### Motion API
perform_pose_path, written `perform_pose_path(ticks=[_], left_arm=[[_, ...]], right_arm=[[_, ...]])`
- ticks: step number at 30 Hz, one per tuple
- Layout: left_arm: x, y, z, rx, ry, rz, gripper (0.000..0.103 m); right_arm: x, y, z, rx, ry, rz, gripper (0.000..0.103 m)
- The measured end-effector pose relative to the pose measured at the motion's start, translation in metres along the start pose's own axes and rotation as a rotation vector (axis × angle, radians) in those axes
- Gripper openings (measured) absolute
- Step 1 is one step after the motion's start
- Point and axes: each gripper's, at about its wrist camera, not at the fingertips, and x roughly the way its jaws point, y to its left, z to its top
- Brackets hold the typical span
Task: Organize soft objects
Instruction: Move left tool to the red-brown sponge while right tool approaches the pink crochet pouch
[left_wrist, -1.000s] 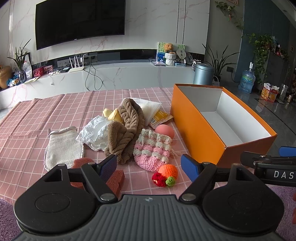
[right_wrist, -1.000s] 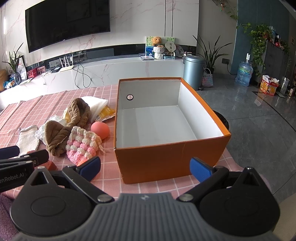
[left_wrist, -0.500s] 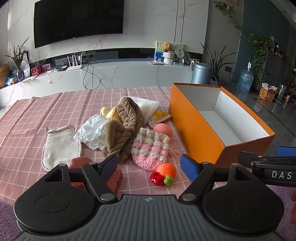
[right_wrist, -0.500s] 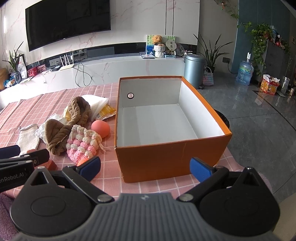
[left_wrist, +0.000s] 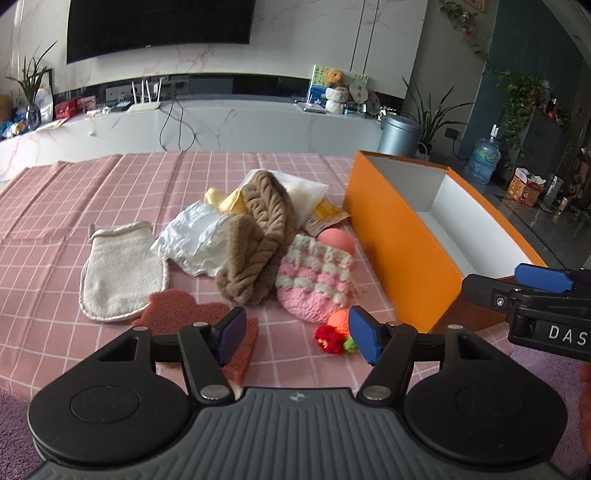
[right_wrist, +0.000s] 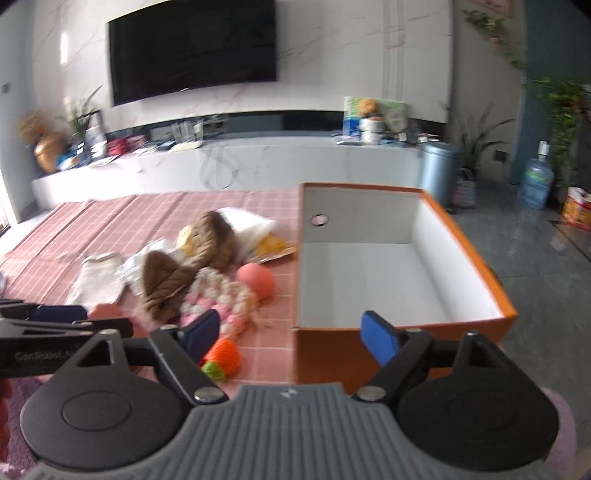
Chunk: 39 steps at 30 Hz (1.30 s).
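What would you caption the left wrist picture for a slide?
Left gripper, jaws closing on nothing, faces a pile of soft things beside an empty orange box on a pink checked tablecloth.

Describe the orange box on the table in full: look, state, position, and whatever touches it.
The orange box is an open, lidless rectangular carton, seemingly cardboard, orange outside and white inside, with a small round hole in one end wall. It is empty, standing upright on the pink checked tablecloth, to the right of the pile of soft things. Nothing visibly rests against it; the pink ball lies close beside its long side, though whether they touch is unclear.
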Motion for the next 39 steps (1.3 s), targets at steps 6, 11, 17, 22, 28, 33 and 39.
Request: perform_pose_path(ticks=[6,11,17,22,28,33,39], left_arm=[[0.008,0.022,0.0,-0.039,0.051,0.02,0.065],[0.017,0.034,-0.003,-0.053,0.098,0.01,0.065],[0.031,0.056,-0.004,-0.157,0.128,0.118,0.076],[0.041,0.077,-0.006,-0.285,0.147,0.197,0.088],[0.058,0.097,-0.011,-0.425,0.21,0.185,0.088],[0.071,0.101,-0.008,-0.497,0.244,0.142,0.088],[0.09,0.106,-0.001,-0.552,0.279,0.161,0.095]], right_arm=[[0.018,0.026,0.0,-0.117,0.046,0.109,0.055],[0.043,0.043,-0.004,-0.168,0.124,0.157,0.055],[0.072,0.053,0.0,-0.192,0.175,0.164,0.054],[0.098,0.065,0.008,-0.205,0.192,0.19,0.054],[0.127,0.094,0.005,-0.279,0.218,0.235,0.045],[0.146,0.105,0.005,-0.308,0.234,0.252,0.044],[0.153,0.107,0.001,-0.308,0.255,0.289,0.04]])
